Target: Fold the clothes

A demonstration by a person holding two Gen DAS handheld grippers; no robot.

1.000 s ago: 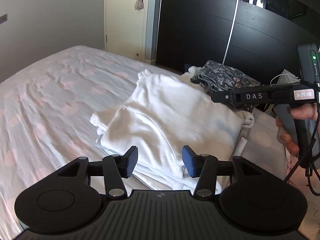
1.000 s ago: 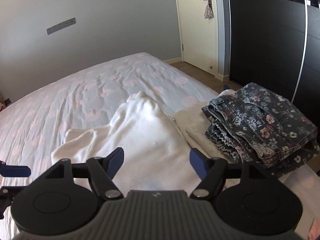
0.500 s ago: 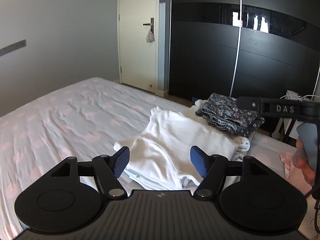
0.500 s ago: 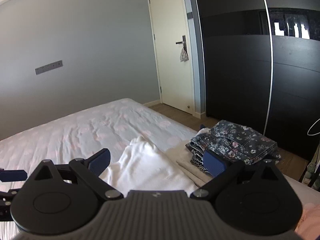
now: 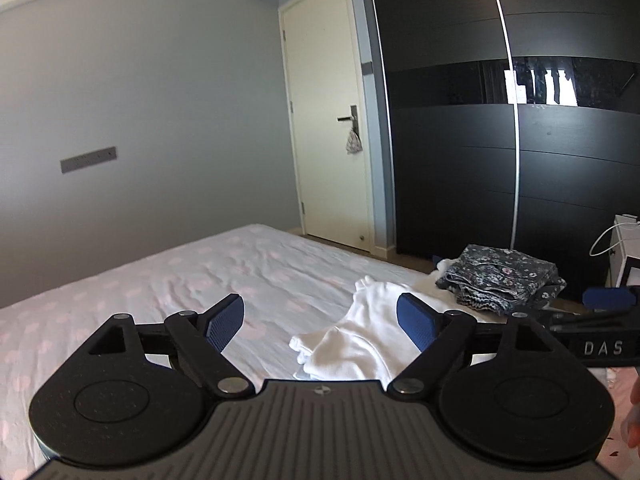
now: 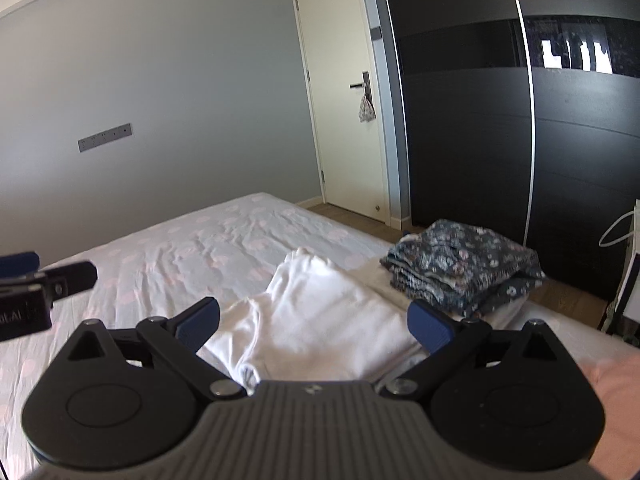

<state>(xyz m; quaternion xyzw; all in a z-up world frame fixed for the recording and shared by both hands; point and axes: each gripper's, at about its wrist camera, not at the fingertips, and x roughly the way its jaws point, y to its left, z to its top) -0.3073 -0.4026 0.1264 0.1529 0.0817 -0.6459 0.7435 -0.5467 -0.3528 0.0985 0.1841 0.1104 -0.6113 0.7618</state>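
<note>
A folded white garment point(image 5: 356, 344) point(image 6: 320, 320) lies on the bed point(image 5: 160, 292) point(image 6: 168, 256), on top of other folded white pieces. Beside it to the right sits a folded dark floral garment point(image 5: 500, 276) point(image 6: 460, 264). My left gripper point(image 5: 320, 320) hangs above the bed, back from the white garment, its jaws opening with nothing between them. My right gripper point(image 6: 314, 322) is raised over the white garment, wide open and empty. Each gripper's tip shows at the edge of the other's view.
A black sliding wardrobe point(image 5: 500, 140) point(image 6: 520, 120) stands behind the bed, with a cream door point(image 5: 332, 140) point(image 6: 348, 112) to its left. A white stand with a cable point(image 5: 624, 248) sits at far right. A pink cloth point(image 6: 612, 380) lies at the right edge.
Both grippers have drawn back and up from the white garment, which now looks smaller and farther. Both jaws have spread wider. The views have tilted up to show more wall and wardrobe.
</note>
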